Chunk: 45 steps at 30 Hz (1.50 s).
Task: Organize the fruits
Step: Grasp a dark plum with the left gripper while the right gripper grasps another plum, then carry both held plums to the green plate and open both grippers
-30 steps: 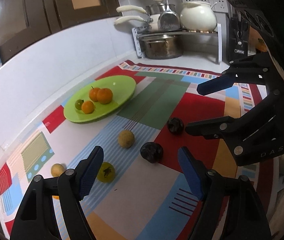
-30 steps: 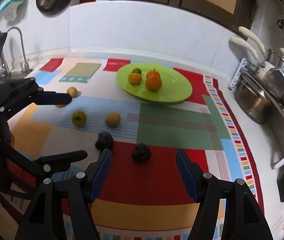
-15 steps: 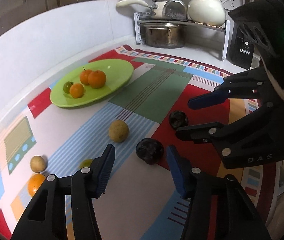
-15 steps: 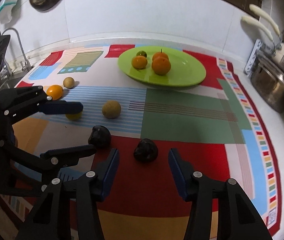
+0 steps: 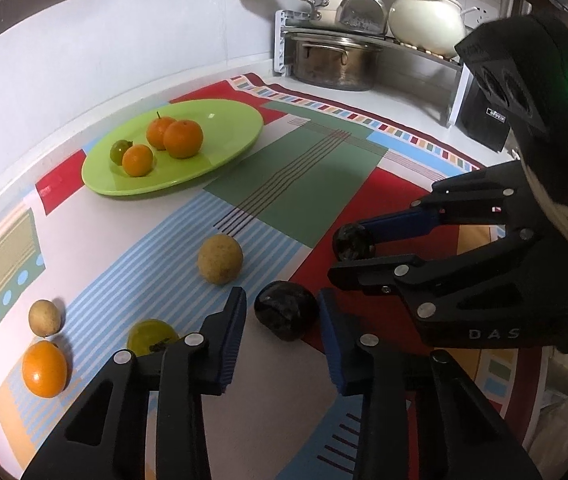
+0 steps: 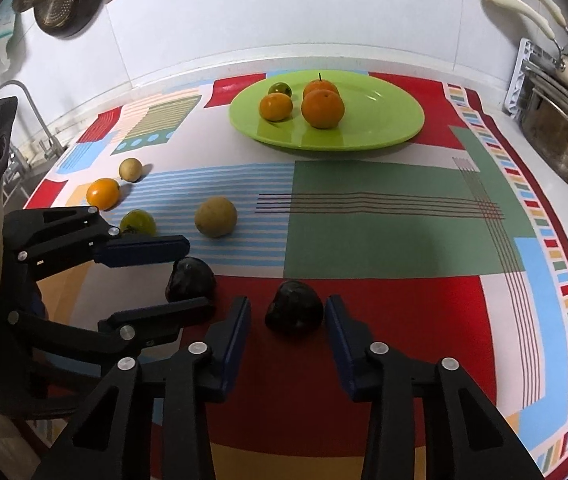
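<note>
Fingers (image 5: 231,336) of the left gripper (image 5: 282,314) and right gripper (image 6: 288,312) are spread, each straddling a dark fruit (image 5: 286,315) (image 6: 294,312) on the patterned mat (image 6: 364,220) near the green plate (image 6: 384,132)

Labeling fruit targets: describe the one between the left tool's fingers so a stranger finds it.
Start at the green plate on the patterned mat, then come toward the camera past the tan round fruit. The dark fruit sits between the left tool fingers, glossy near-black, its twin farther right.

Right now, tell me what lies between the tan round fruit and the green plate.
No fruit lies there: between the tan round fruit and the green plate there is only bare patterned mat. The right wrist view shows it best.
</note>
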{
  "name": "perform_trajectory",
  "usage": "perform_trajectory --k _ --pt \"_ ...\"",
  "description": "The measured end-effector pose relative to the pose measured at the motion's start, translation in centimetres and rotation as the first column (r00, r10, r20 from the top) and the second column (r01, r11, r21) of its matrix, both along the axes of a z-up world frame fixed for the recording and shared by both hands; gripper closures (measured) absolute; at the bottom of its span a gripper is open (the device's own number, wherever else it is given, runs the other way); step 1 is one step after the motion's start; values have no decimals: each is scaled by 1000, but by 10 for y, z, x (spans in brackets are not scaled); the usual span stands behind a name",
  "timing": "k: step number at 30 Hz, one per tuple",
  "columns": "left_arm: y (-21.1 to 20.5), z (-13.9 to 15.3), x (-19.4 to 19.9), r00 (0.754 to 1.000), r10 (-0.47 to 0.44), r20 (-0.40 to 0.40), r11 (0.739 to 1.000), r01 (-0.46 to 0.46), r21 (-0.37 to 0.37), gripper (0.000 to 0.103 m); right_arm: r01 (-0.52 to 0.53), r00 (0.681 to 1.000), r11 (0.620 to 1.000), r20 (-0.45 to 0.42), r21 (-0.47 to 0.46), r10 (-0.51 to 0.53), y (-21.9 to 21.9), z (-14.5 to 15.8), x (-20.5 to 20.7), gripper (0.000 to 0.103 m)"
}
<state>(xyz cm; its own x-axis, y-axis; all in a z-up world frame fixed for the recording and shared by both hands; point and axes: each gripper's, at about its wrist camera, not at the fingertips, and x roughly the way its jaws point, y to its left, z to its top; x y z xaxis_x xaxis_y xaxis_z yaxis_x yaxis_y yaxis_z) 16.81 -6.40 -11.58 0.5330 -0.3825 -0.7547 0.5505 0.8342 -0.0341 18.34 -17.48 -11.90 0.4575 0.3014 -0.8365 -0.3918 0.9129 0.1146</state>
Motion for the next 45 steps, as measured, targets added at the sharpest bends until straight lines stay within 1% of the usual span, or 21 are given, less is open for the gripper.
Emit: perform_trajectory --k 1,5,9,24,35,40,42,45 --pt "0 0 0 1000 -1 -2 1000 1 -3 71 2 1000 1000 1 -2 -2 0 0 0 67" --pt "1 1 -1 1000 13 -1 1000 -13 4 71 14 1000 1000 4 7 -14 -2 1 0 73" --pt "5 4 0 999 34 -10 999 -34 -12 71 29 1000 999 7 14 -29 -3 3 -2 73" --pt "15 29 -4 996 92 21 995 -91 -42 71 50 996 998 72 32 -52 0 27 -11 74" --pt "20 58 -3 988 123 89 991 -117 -68 71 74 987 995 139 66 -82 -1 51 -13 74" --pt "23 71 5 982 144 120 988 -136 -66 71 88 978 992 179 94 -104 -1 63 -10 73" --pt "26 76 9 981 151 122 987 -142 -79 71 90 975 991 194 101 -109 -1 68 -8 74" --pt "30 86 15 974 167 150 985 -157 -76 71 93 968 989 223 114 -117 1 77 -4 73"
